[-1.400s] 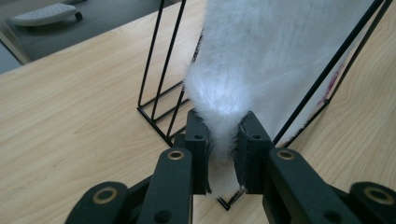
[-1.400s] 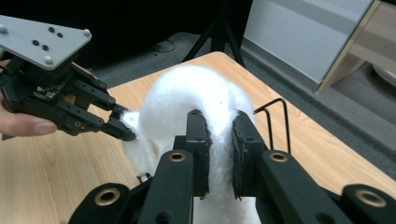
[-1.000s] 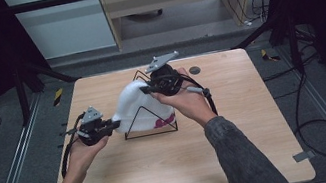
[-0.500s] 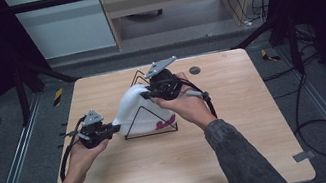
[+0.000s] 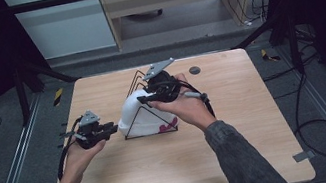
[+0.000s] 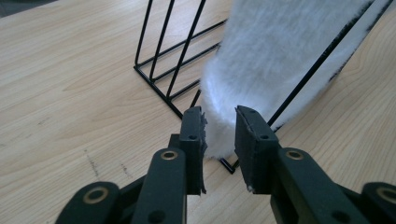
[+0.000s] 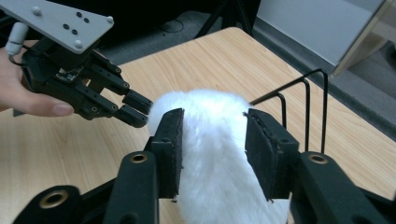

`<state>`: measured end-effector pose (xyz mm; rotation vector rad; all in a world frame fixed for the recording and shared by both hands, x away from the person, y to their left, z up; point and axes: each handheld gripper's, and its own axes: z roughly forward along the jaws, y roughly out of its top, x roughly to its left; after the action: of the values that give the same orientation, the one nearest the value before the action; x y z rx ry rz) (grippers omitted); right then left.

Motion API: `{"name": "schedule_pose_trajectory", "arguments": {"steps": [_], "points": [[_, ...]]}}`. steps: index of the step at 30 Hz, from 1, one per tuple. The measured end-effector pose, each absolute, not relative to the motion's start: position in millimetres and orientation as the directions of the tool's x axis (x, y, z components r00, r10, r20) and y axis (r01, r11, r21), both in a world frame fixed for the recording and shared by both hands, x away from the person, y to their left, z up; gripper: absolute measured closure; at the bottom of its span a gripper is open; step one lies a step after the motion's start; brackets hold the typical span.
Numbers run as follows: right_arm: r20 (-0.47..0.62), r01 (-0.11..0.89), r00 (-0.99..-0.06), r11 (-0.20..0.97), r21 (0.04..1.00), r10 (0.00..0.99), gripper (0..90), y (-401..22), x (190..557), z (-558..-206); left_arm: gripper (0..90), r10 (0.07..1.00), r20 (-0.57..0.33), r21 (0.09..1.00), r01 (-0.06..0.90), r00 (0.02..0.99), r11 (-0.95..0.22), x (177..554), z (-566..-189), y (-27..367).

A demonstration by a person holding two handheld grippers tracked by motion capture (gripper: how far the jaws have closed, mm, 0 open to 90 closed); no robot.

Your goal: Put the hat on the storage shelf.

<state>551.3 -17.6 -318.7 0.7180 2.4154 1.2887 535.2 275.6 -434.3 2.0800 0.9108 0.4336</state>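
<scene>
Scene: a person at a wooden tabletop (image 5: 116, 181) works a hand-held gripper in each hand, forearms entering from the bottom of the frame in the high view.
Fluffy item: a white furry object (image 5: 140, 113) with a pink patch at its lower right sits inside a black wire rack (image 5: 131, 83) at the centre of the frame.
Rack: its triangular wire frames stand on the tabletop, with the fur showing between the wires in the left gripper view.
Left gripper: the left gripper (image 6: 219, 135), left of centre in the high view, has its jaws parted a little at the lower tip of the fur; the fur reaches between the pads, but whether they pinch it cannot be told.
Right gripper: the right gripper (image 7: 214, 149) is above the rack, its jaws spread wide on either side of the top of the fur, not squeezing it.
Background: a small dark disc (image 5: 194, 70) lies on the tabletop in the upper right.
</scene>
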Motion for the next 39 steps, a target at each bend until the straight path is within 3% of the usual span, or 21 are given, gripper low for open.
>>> {"name": "schedule_pose_trajectory", "arguments": {"steps": [6, 8, 10, 18, 28, 39], "points": [[-0.042, 0.286, -0.816, 0.466, 0.837, 0.576, 47.3, -18.5, 550.4, -316.3, 50.6, 0.746, 0.041, 0.769, 0.456, 0.665, -0.449, 528.9, -431.6, 275.3], [-0.043, 0.286, -0.813, 0.463, 0.839, 0.581, 43.1, -18.7, 549.7, -315.5, 49.1, 0.743, 0.041, 0.766, 0.457, 0.668, -0.453, 526.3, -432.6, 274.2], [-0.045, 0.288, -0.808, 0.461, 0.840, 0.587, 38.1, -19.2, 548.6, -314.5, 42.1, 0.752, 0.054, 0.759, 0.462, 0.657, -0.459, 523.3, -433.5, 272.6], [-0.065, 0.288, -0.789, 0.461, 0.839, 0.611, 17.8, -27.9, 542.3, -307.5, 12.9, 0.759, -0.010, 0.797, 0.464, 0.651, -0.387, 514.2, -424.4, 270.8], [-0.102, 0.264, -0.779, 0.470, 0.842, 0.619, 7.7, -46.1, 531.8, -302.1, 7.4, 0.787, -0.020, 0.809, 0.472, 0.617, -0.350, 507.1, -421.7, 266.6], [-0.110, 0.280, -0.737, 0.450, 0.848, 0.666, 10.1, -80.7, 520.8, -304.0, 5.8, 0.776, -0.057, 0.830, 0.461, 0.629, -0.313, 502.2, -422.4, 264.2]]}}
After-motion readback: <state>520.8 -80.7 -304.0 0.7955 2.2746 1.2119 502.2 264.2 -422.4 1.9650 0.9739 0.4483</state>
